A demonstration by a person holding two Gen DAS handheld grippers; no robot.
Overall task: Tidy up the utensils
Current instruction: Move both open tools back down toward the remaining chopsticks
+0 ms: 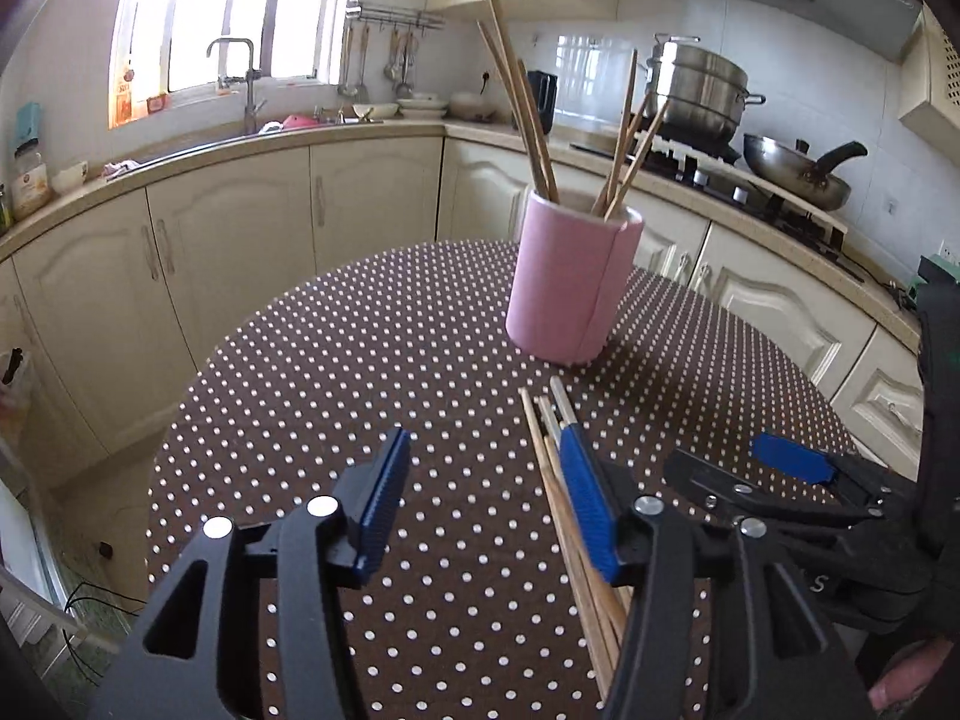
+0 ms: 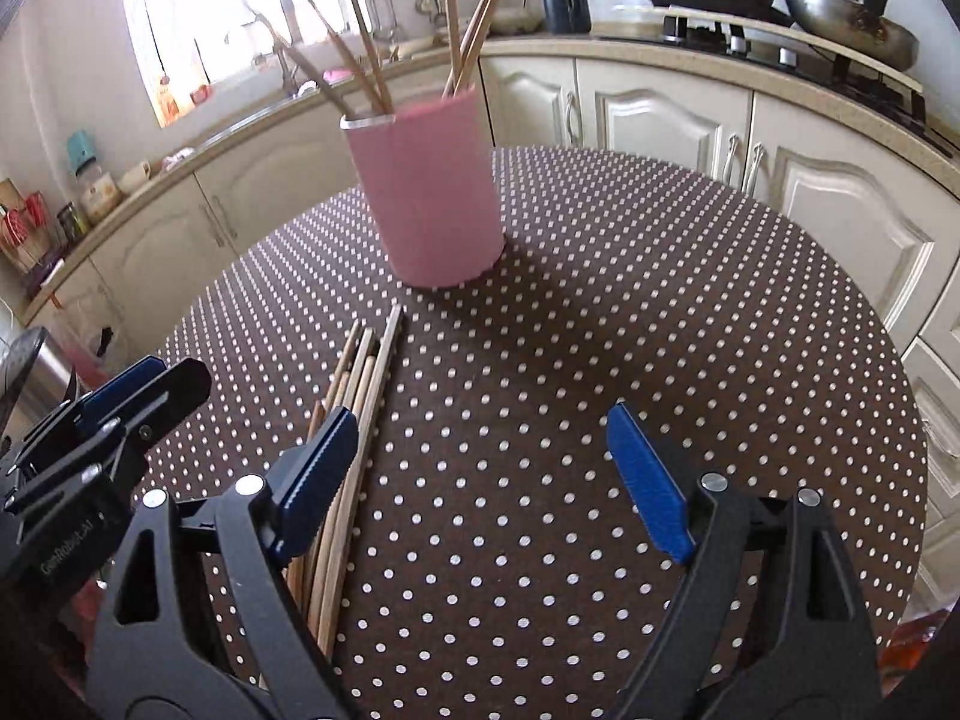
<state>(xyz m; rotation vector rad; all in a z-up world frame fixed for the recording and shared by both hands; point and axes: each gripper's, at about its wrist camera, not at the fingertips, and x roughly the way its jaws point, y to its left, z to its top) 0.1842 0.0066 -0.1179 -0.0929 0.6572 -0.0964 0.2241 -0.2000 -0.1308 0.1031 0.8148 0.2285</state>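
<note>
Left wrist view
Left gripper (image 1: pixel 480 504): fingers standing apart over the table, nothing between the blue pads.
Loose chopsticks (image 1: pixel 555 468): lying bundled flat on the dotted tablecloth (image 1: pixel 360 360), passing just beside and under the right-hand pad; contact cannot be told.
Pink holder (image 1: pixel 570 282): standing upright beyond the bundle, near its far tips, several chopsticks leaning out of it.
Right gripper (image 1: pixel 792 462): showing at the right edge, one blue pad visible.

Right wrist view
Right gripper (image 2: pixel 498 480): fingers standing wide apart, bare cloth showing between the pads.
Loose chopsticks (image 2: pixel 366 372): lying to the left, running under the left-hand pad, outside the gap.
Pink holder (image 2: pixel 432 192): sitting upright ahead, close to the bundle's far tips.
Left gripper (image 2: pixel 132 384): entering at the left edge.
Background: a wok (image 2: pixel 852 24) sitting on the stove.
</note>
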